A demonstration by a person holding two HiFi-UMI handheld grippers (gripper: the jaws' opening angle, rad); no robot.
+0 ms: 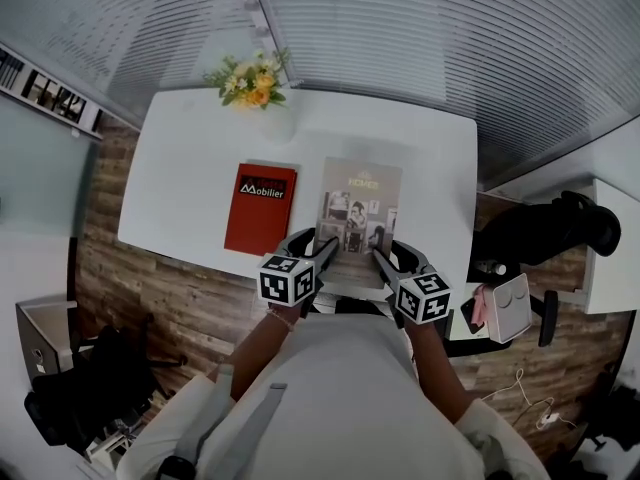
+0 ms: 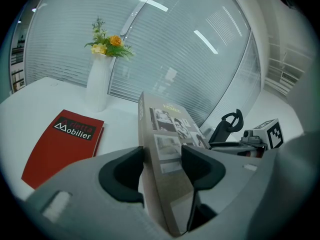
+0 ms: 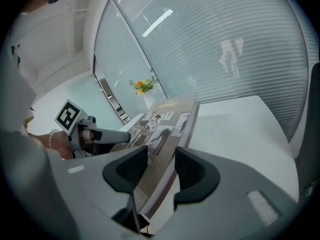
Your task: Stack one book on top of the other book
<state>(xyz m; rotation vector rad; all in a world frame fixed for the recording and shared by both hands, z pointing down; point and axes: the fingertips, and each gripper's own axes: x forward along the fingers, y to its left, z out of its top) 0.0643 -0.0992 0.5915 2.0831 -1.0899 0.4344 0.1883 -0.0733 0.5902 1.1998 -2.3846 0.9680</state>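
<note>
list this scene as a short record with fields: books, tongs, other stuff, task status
grey book: on the right side of the white table, cover up, near edge at the table's front
red book: flat on the table, left of the grey book, apart from it
left tongs: shut on the grey book's near left corner
right tongs: shut on its near right corner
other: vase of flowers at the table's far edge
stack: not yet done
</note>
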